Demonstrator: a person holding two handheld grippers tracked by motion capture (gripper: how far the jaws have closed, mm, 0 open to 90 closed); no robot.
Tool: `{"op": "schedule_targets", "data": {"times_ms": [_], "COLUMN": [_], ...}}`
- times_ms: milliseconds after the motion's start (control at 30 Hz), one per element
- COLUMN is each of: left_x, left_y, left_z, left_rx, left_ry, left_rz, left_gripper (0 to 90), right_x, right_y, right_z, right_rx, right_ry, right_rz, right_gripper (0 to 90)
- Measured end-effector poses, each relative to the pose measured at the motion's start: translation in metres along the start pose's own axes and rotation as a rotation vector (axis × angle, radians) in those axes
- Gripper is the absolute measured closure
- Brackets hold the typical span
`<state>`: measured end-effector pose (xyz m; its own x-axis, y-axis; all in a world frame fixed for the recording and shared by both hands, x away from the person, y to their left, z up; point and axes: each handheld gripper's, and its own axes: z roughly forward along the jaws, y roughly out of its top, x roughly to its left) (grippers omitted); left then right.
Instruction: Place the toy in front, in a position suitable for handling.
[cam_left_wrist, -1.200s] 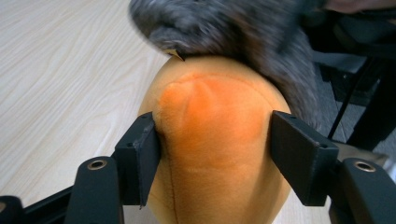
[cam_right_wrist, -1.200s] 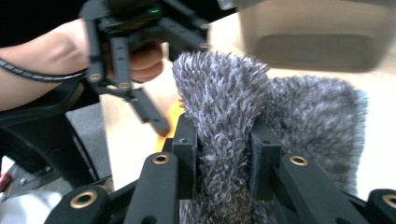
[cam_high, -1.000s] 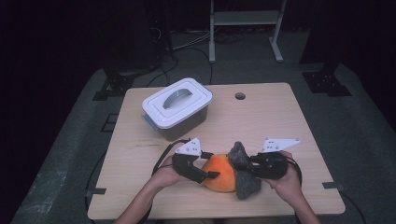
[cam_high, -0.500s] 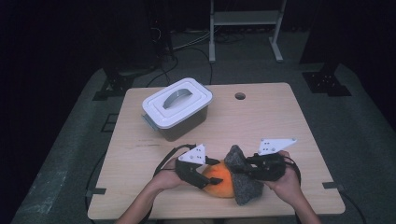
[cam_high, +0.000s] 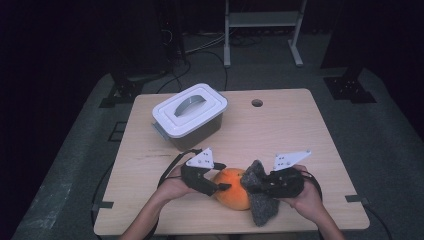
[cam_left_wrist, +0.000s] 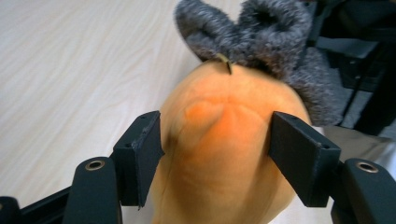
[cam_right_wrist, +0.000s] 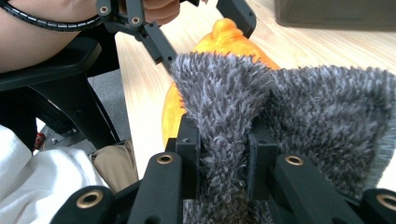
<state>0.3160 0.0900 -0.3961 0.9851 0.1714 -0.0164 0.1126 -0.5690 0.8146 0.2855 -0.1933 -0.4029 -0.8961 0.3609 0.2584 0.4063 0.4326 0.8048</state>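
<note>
An orange fruit (cam_high: 232, 194) with a small stem lies near the table's front edge. My left gripper (cam_high: 223, 178) reaches it from the left, and in the left gripper view both pads touch the fruit's (cam_left_wrist: 229, 154) sides. The left gripper's (cam_left_wrist: 217, 142) jaws have just been opening a little with the fruit still between them. My right gripper (cam_high: 250, 184) is shut on a fold of a grey fluffy cloth (cam_high: 262, 207), which rests against the fruit's right side. In the right gripper view the cloth (cam_right_wrist: 299, 116) bunches between the right gripper's (cam_right_wrist: 224, 144) jaws, with the fruit (cam_right_wrist: 224, 35) behind it.
A grey storage box with a white lid (cam_high: 190, 112) stands at the back left of the wooden table (cam_high: 300, 140). A small round hole (cam_high: 257, 102) sits near the far edge. The person's hands hold both grippers at the front.
The left gripper has shifted slightly and tilted around the fruit. The cloth and the right gripper have stayed pressed against the fruit's right side.
</note>
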Motion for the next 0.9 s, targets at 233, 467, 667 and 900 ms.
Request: {"op": "schedule_targets", "data": {"times_ms": [233,467,667,900], "left_x": [-0.014,-0.014,-0.011,-0.016], "left_y": [0.004,0.002,0.004,0.006], "left_z": [0.008,0.008,0.007,0.010], "left_rx": [0.000,0.005,0.012,0.008], "left_ry": [-0.045,-0.049,-0.055,-0.060], "left_rz": [0.125,0.146,0.101,0.122], "left_gripper": [39.2,40.6,32.5,31.8], "right_x": [0.016,0.012,0.000,0.009], "right_y": [0.018,0.014,0.002,0.008], "right_z": [-0.005,-0.001,-0.006,0.002], "right_rx": [-0.046,-0.007,-0.009,-0.013], "right_ry": [-0.028,-0.024,-0.038,-0.025], "right_rz": [-0.068,-0.088,-0.032,-0.052], "right_gripper": [71.0,70.6,70.5,70.2]}}
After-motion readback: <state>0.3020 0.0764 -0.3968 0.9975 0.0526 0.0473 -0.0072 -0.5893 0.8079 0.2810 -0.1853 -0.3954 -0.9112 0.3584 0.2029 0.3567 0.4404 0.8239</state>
